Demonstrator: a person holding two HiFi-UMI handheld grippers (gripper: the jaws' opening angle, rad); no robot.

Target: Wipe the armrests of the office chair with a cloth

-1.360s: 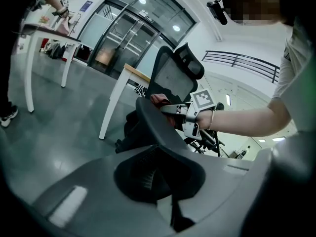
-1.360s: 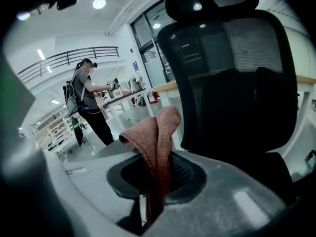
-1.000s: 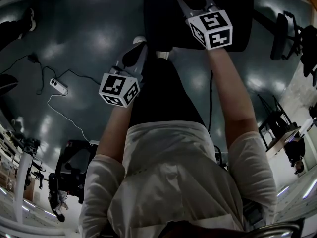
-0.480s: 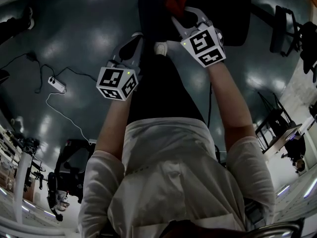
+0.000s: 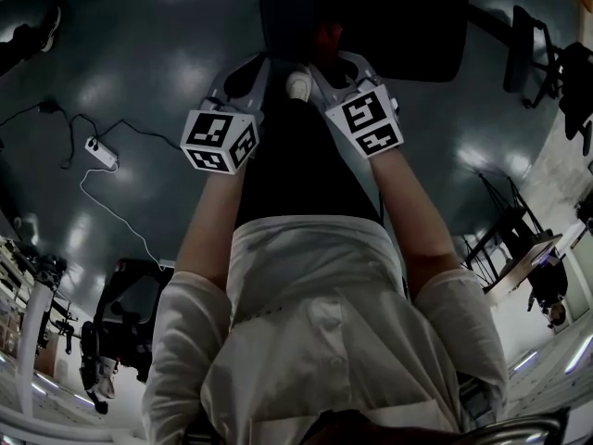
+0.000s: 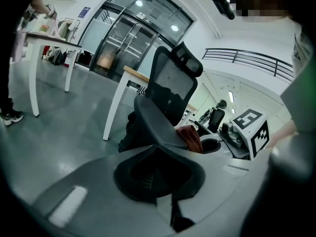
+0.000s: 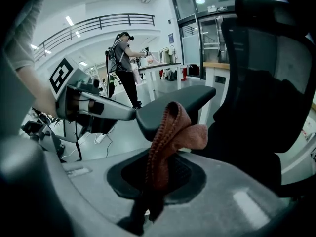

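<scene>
Right tool [image 5: 326, 63] has drawn back from office chair [image 6: 170, 83], now beside left tool [image 5: 252, 68]. Your right tool clamps cloth [image 7: 170, 132] at near end of armrest [image 7: 175, 105]; contact unclear. Left tool closed, seemingly empty. Wiping looks unfinished; far armrest probably left.

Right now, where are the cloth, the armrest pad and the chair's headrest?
cloth [image 7: 165, 142]: right gripper view, on the ribbed strip, mid-length.
armrest pad [image 7: 195, 98]: right gripper view, on its top surface.
headrest [image 6: 190, 60]: left gripper view, on its middle.
</scene>
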